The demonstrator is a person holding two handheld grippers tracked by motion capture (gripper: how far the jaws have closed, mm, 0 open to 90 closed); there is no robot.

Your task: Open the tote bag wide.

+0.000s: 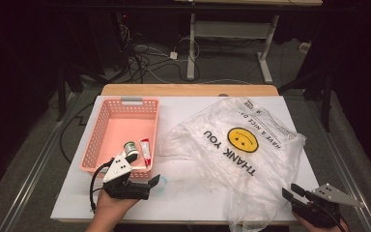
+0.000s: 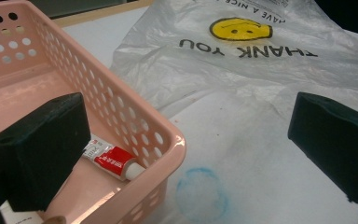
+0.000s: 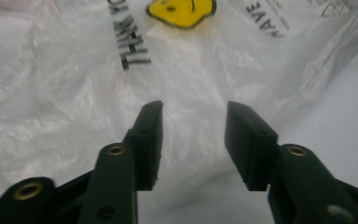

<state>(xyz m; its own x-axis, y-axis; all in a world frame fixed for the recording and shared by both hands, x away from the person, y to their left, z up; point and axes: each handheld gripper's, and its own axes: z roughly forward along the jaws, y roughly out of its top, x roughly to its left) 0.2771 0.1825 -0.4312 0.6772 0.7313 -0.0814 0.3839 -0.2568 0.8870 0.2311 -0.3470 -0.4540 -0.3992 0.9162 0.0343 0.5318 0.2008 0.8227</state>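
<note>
A: Where are the left tongs (image 1: 155,182)?

B: At the near left of the desk (image 1: 183,198), just outside the near right corner of the pink basket (image 1: 96,140). In the left gripper view the jaws are spread wide: one black pad hangs over the basket's corner, the other over the bare desk, and nothing sits between them.

A: So they touch nothing?

B: Nothing that I can see. They hover over the basket rim and a faint blue ring stain (image 2: 201,193) on the desk.

A: What lies in the basket?

B: A red and white tube (image 1: 146,152) lies along its right wall near the front, and a small green and white jar (image 1: 131,148) stands just beside it, to its left.

A: And the right tongs (image 1: 291,192)?

B: At the near right corner of the desk, pointing toward the clear plastic bag (image 1: 232,145). In the right gripper view the jaws are partly parted, with a clear gap between the pads. The bag's film lies below and beyond them, and no fold is pinched.

A: Where is the bag exactly?

B: Spread over the middle and right of the desk, crumpled, its yellow smiley face (image 1: 243,139) upward with the words THANK YOU beside it. Its near edge hangs off the front of the desk, just left of the right tongs.
</note>
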